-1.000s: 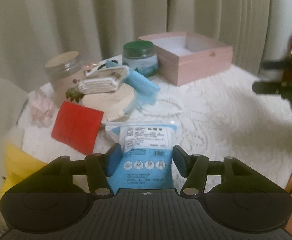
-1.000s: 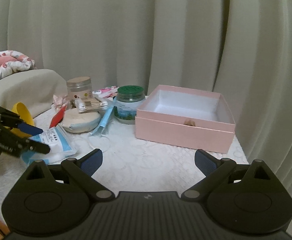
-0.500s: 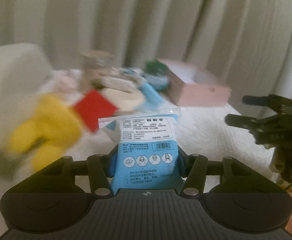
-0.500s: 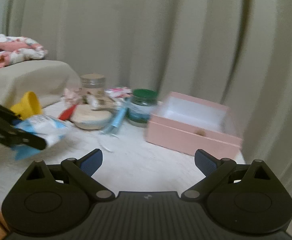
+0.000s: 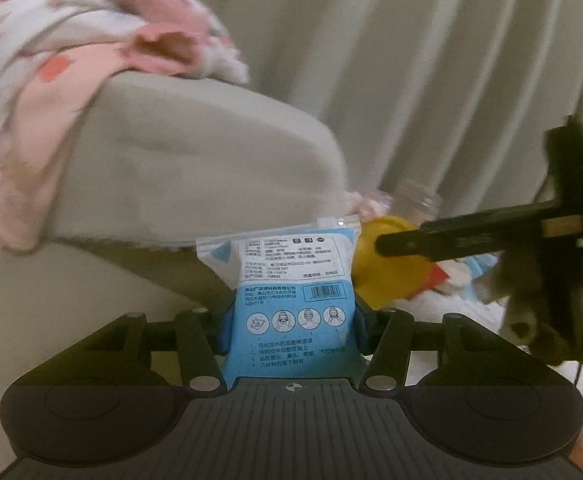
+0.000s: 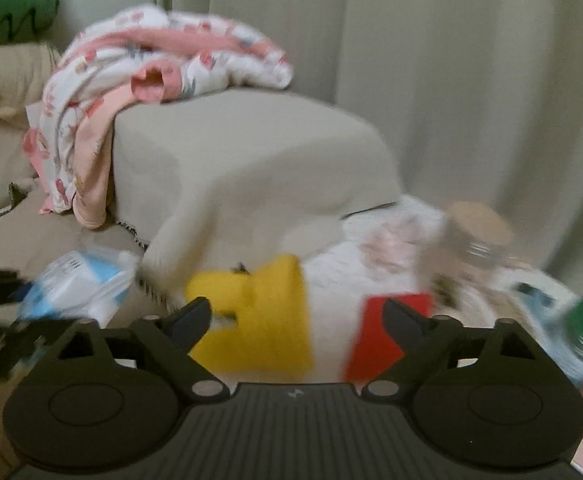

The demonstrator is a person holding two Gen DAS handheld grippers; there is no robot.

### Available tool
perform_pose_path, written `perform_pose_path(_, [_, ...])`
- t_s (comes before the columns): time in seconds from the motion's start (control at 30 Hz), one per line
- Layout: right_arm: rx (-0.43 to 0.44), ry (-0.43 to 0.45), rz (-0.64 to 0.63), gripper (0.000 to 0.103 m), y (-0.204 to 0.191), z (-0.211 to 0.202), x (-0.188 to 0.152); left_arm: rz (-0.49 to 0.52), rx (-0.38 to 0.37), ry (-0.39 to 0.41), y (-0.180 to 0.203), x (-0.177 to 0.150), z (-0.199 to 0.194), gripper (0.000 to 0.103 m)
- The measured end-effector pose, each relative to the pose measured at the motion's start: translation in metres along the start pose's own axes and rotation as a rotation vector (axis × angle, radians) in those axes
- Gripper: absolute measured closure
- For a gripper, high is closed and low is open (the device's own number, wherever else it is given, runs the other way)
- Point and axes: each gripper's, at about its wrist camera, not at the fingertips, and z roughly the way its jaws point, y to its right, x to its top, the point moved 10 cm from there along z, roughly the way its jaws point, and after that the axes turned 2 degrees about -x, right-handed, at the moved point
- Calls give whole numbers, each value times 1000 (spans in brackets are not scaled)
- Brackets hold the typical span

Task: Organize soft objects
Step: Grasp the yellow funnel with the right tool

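While the left gripper (image 5: 291,320) holds its jaws clamped on the blue packet (image 5: 287,300), a beige cushion (image 5: 179,160) rises behind. Seen from the right wrist, the right gripper (image 6: 297,316), jaws apart and just closing with nothing gripped, hangs over a yellow object (image 6: 263,320) on the table (image 6: 331,264).

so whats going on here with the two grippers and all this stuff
A person is tidying soft things with a handheld gripper in each hand. The left gripper is clamped on a blue and white plastic packet of face masks, held up in front of a beige cushioned armrest draped with pink floral cloth. The right gripper holds nothing; its jaws have just been closing a little but stand open, pointed at a yellow soft item and a red square piece on the white lace-covered table.
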Motion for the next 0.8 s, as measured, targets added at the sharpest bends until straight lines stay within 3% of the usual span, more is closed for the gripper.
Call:
perform_pose_path(0.07, [12, -69, 12, 30, -6, 27, 1, -22, 18, 3, -8, -2, -3, 45])
perform_pose_path(0.13, [60, -129, 36, 69, -8, 30, -7, -43, 23, 15, -16, -3, -8, 45])
perform_pose_path(0.17, [86, -151, 50, 70, -8, 24, -12, -53, 19, 24, -19, -1, -9, 45])
perform_pose_path(0.23, [95, -144, 47, 85, -2, -4, -21, -69, 2, 40, -20, 5, -10, 45])
perform_pose_path(0.37, [50, -106, 44, 86, 19, -63, -37, -43, -61, 35, 8, 12, -6, 45])
perform_pose_path(0.5, [11, -71, 139, 87, 62, -126, -67, 37, -161, -11, 65, 16, 5, 45])
perform_pose_path(0.73, [-200, 69, 279, 87, 162, -238, -108, 312, -521, -170, 237, 15, 37, 44])
perform_pose_path(0.8, [-264, 120, 312, 87, 193, -263, -106, 381, -577, -181, 284, 25, 55, 44])
